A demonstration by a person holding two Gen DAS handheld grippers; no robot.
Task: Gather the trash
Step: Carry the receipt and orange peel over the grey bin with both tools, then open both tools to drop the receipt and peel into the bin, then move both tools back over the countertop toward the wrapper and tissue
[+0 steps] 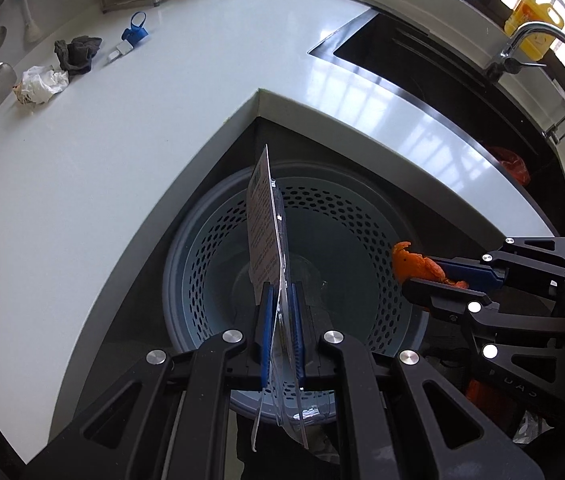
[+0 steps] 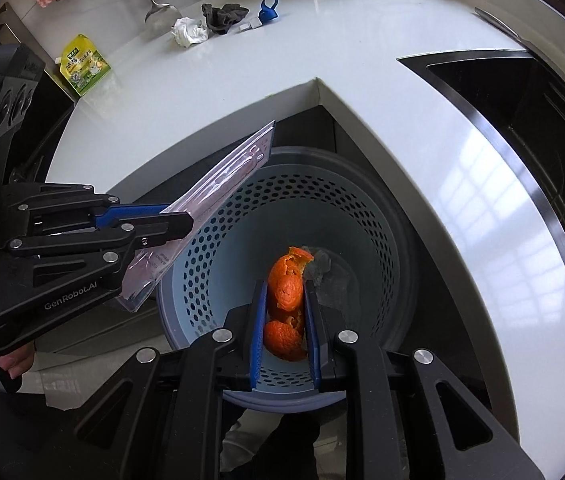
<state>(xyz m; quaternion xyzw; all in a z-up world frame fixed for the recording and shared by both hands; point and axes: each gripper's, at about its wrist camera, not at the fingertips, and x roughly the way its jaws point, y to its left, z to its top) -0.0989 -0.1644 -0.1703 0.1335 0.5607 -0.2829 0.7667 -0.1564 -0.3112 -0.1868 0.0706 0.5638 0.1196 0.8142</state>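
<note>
My left gripper [image 1: 281, 285] is shut on a flat clear plastic blister pack with a printed card [image 1: 264, 224] and holds it upright over the perforated blue waste basket [image 1: 334, 216]. The pack [image 2: 222, 184] and left gripper [image 2: 186, 218] also show in the right wrist view. My right gripper [image 2: 286, 282] is shut on orange peel [image 2: 287, 292] above the same basket [image 2: 218, 240]; the peel [image 1: 414, 266] and right gripper [image 1: 410, 270] show at the right of the left wrist view. A bit of clear wrapper [image 2: 324, 266] lies in the basket bottom.
The basket stands on the floor in the inner corner of a white L-shaped counter [image 1: 82, 168]. On the counter lie a crumpled white tissue [image 1: 42, 82], a dark cloth [image 1: 76, 54], a blue clip [image 1: 136, 32] and a green-yellow pouch [image 2: 84, 66]. A sink [image 1: 422, 60] lies to the right.
</note>
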